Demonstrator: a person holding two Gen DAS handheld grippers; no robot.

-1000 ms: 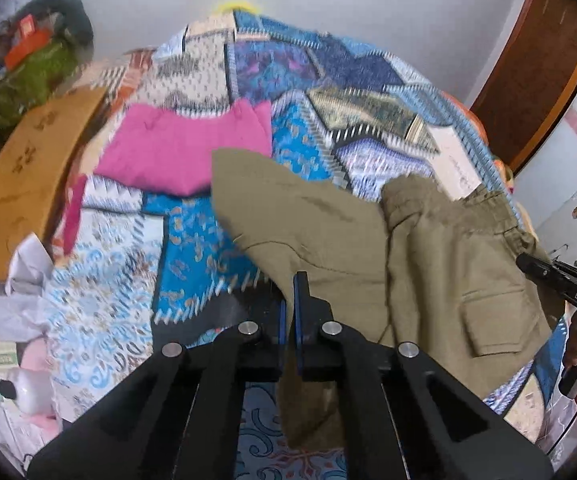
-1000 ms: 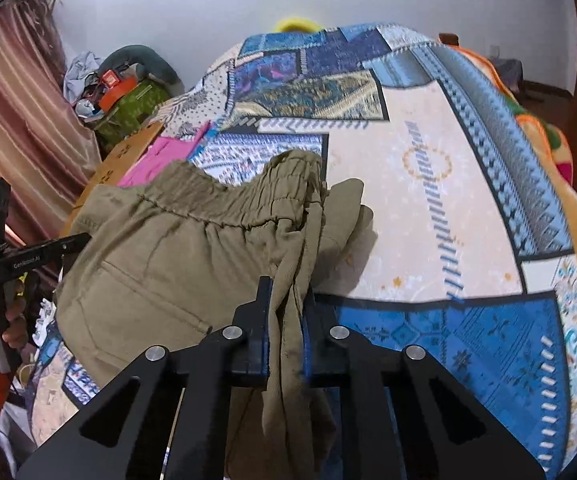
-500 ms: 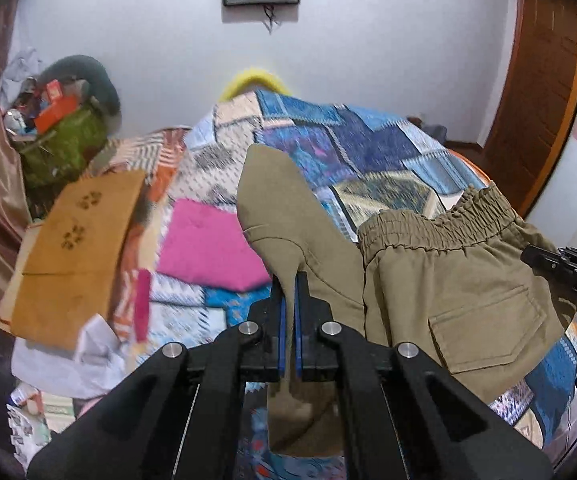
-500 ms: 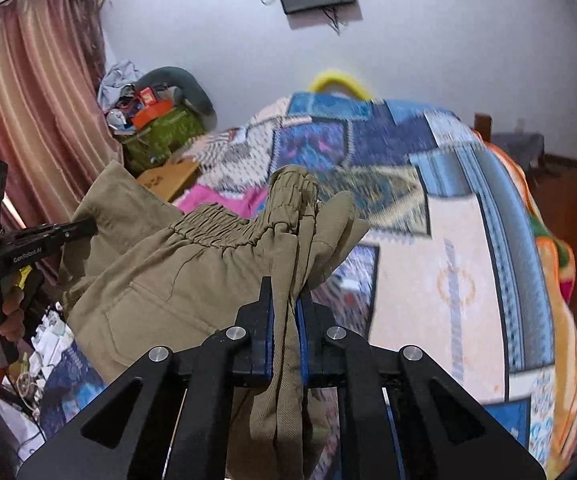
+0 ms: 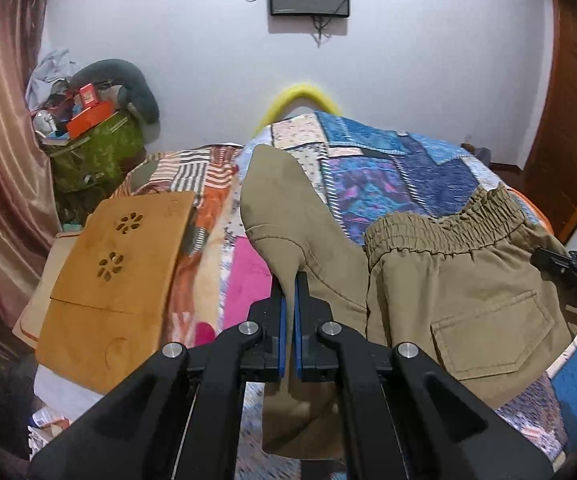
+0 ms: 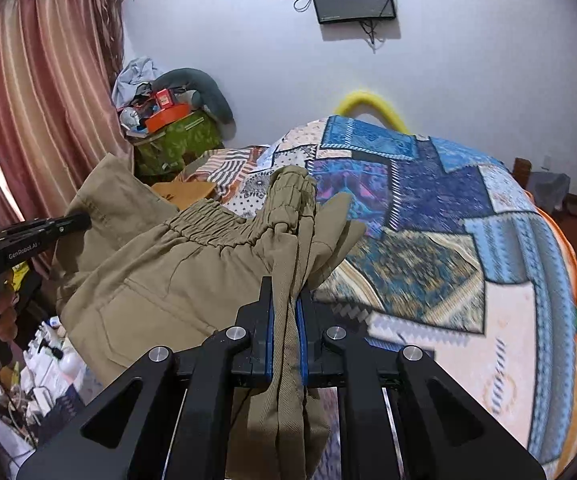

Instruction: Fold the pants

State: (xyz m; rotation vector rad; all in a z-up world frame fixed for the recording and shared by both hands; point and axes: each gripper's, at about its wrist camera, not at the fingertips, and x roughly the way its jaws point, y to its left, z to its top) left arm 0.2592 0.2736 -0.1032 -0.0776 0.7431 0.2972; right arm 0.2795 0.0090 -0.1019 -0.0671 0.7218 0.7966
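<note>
Khaki pants [image 5: 468, 292], blue patchwork quilt [image 5: 400, 168], pink cloth [image 5: 244, 280].

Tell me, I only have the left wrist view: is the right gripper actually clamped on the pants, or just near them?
Observer: Clamped. The right gripper pinches a bunched fold of the khaki pants between its blue pads.
Operator: Which part of them?
Observer: Fabric beside the elastic waistband, which bunches up just above the jaws.
Operator: Anything hanging below that grip?
Observer: Yes, a thick fold of cloth droops under the right gripper, in front of the patchwork bedspread.
Operator: Can you see my left gripper from there?
Observer: Yes, the left gripper shows at the far left, against the pants' other edge.
</note>
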